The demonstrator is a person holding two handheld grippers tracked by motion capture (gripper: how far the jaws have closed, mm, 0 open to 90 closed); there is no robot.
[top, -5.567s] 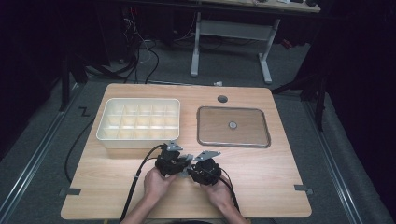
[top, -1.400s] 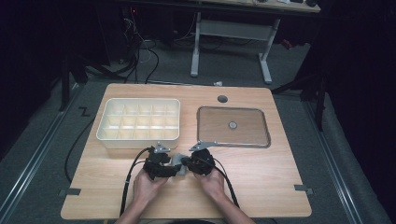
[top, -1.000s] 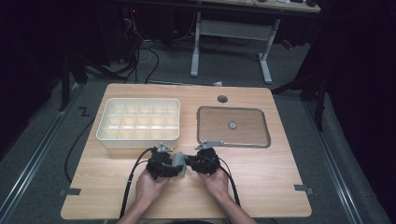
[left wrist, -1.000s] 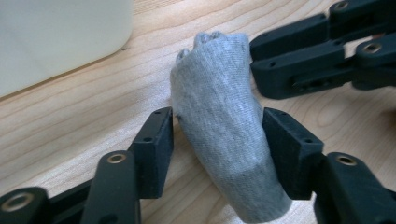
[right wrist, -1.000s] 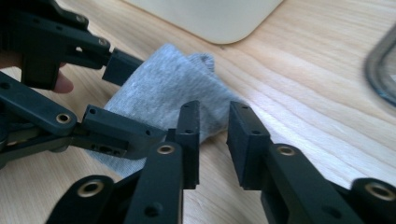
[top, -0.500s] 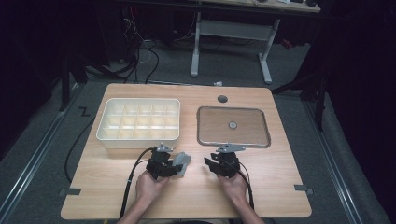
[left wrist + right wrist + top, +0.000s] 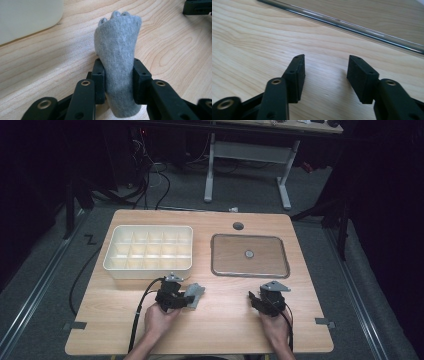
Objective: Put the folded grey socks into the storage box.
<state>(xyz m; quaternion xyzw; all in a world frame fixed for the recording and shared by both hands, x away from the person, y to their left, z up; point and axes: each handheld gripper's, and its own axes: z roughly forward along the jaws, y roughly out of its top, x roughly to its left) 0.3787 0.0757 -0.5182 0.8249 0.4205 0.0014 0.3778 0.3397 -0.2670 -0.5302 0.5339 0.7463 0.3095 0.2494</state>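
You work in a dark room, over a grey floor (image 7: 45, 285) with loose cables, at a pale wooden table (image 7: 220, 330). On it sit a cream divided box (image 7: 149, 251) and a flat tray (image 7: 249, 255). Your left gripper (image 7: 117, 82) has just closed, clamped on a grey sock (image 7: 117, 50) near the box; your right gripper (image 7: 325, 75) has just opened, jaws apart over bare wood

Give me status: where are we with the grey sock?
Done: the rolled grey sock sits between the left tongs, whose jaws have just been closing and now press it. In hand: right tongs, jaws just opening with nothing between them, hang over bare table. Left, probably: placing the sock in the divided bin, whose visible compartments look unfilled.
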